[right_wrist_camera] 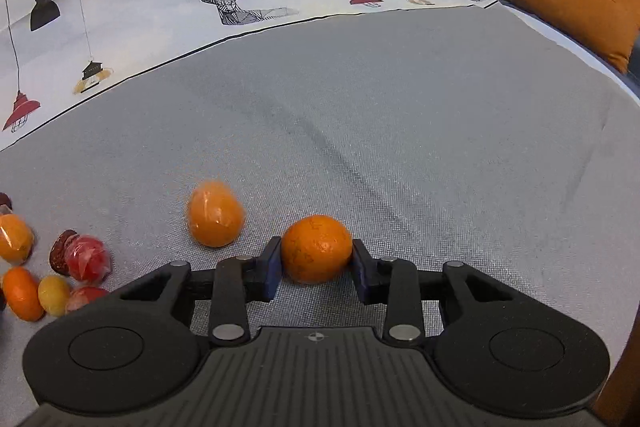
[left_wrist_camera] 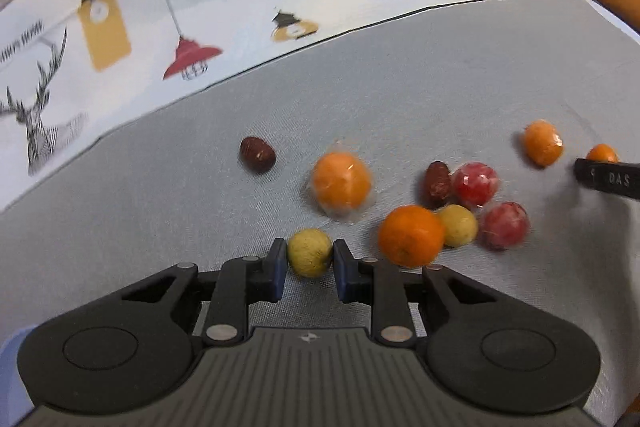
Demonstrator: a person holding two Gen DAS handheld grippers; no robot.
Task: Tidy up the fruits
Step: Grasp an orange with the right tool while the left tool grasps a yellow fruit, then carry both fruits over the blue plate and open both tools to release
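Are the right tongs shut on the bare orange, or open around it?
Shut on it. In the right wrist view both blue pads of the right tongs press the sides of the bare orange.

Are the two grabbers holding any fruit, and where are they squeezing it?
Left gripper pinches a small yellow fruit by its sides. Right gripper pinches an orange by its sides.

left gripper [left_wrist_camera: 310, 259] clamped, right gripper [right_wrist_camera: 316, 259] clamped
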